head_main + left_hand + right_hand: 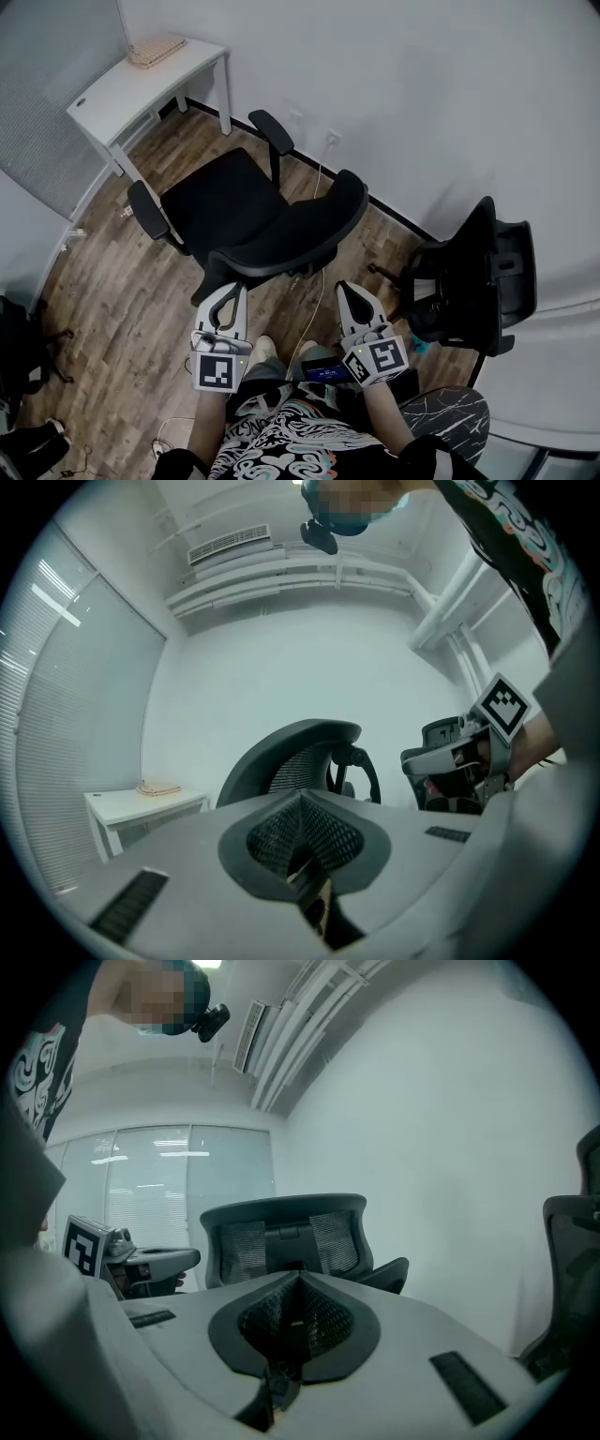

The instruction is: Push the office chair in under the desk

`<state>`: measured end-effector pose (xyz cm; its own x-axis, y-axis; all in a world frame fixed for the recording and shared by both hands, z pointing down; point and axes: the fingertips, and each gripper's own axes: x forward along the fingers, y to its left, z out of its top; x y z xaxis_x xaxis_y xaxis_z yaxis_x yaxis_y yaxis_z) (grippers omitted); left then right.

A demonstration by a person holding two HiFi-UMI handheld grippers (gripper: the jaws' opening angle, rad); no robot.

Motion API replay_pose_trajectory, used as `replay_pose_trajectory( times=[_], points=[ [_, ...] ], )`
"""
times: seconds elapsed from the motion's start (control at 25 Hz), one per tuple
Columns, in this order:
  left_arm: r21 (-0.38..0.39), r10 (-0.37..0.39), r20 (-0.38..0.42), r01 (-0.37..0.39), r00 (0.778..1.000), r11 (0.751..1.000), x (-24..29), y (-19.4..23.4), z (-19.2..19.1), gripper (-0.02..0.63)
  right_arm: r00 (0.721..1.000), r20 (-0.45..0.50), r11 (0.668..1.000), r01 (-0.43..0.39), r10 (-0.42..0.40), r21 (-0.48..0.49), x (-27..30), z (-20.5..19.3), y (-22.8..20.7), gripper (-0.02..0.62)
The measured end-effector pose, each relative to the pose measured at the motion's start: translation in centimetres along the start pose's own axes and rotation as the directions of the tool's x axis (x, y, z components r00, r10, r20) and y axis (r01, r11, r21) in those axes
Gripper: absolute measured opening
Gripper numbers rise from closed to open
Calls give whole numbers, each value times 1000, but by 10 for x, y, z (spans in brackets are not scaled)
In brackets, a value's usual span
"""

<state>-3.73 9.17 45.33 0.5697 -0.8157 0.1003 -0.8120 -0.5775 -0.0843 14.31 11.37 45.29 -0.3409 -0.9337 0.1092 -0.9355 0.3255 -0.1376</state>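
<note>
The black office chair with a mesh backrest and two padded armrests (pixel 225 202) stands on the wood-plank floor (pixel 122 300), out in the open and well apart from the white bench (pixel 131 89) in the upper left corner. Its seat front points up and left toward that bench, and its curved backrest faces the person, so its front-to-back line runs diagonally across the head view. The left tool (pixel 231 291) and the right tool (pixel 348 289) sit side by side close behind the backrest, both clenched with nothing between their jaws. A tan woven mat (pixel 157 49) lies on the bench's far end. A second black chair (pixel 478 272) stands at the right against the white wall (pixel 422 94).
</note>
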Motion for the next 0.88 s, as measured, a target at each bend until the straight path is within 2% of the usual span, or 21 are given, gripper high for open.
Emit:
replay_pose_trajectory(
  times=[0.44,0.64,0.76,0.88],
  points=[
    [21,103,-55,-102,993,995,4,11,-1,23,996,3,996,-87,87,16,16,8,-14,29],
    [70,111,-91,-105,990,992,12,7,-3,31,991,-13,991,-133,133,14,25,6,-19,31],
    [75,95,-131,-85,987,994,13,4,-8,89,987,-18,987,-161,160,-4,31,3,-16,31],
    [103,75,-160,-59,984,993,15,1,-14,111,981,-35,981,-191,191,-14,38,-1,-12,31]
  ],
)
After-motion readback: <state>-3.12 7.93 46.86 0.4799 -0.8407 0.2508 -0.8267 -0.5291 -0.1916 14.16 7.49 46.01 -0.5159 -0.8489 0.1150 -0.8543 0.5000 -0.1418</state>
